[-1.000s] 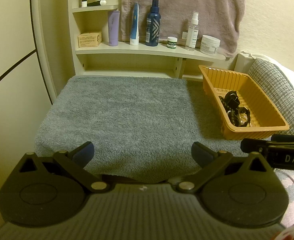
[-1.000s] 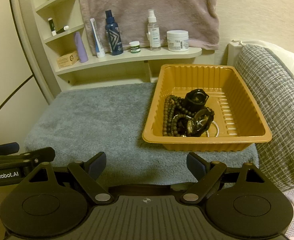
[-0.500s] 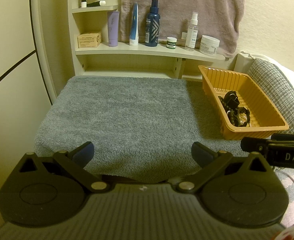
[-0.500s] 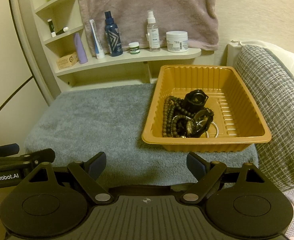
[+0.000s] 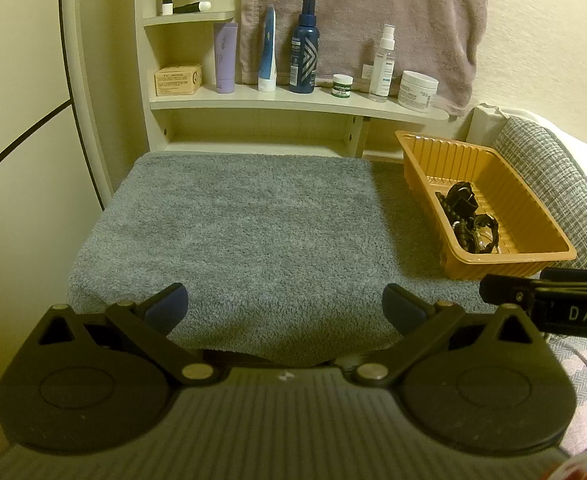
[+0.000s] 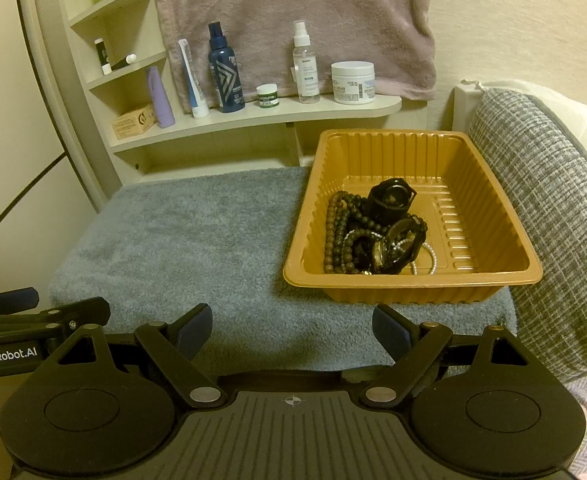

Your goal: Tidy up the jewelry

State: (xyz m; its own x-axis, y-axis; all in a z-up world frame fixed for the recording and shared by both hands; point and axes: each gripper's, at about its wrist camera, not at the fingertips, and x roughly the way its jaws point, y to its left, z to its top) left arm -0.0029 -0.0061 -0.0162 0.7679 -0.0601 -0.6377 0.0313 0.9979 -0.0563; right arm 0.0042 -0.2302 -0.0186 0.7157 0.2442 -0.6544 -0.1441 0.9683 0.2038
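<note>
Lying heaped in the orange tray, the jewelry is a tangle of dark bead strings, black watches and a pale bead bracelet; the tray sits at the right edge of the grey towel covering the bench, just beside a checked cushion. Both the left claw and right claw hang with fingers apart and nothing between them, near the towel's front edge. Behind, a shelf carries bottles, tubes and jars below a hanging pink towel.

The tray sits on the towel's right side, jewelry inside, shelf behind.
</note>
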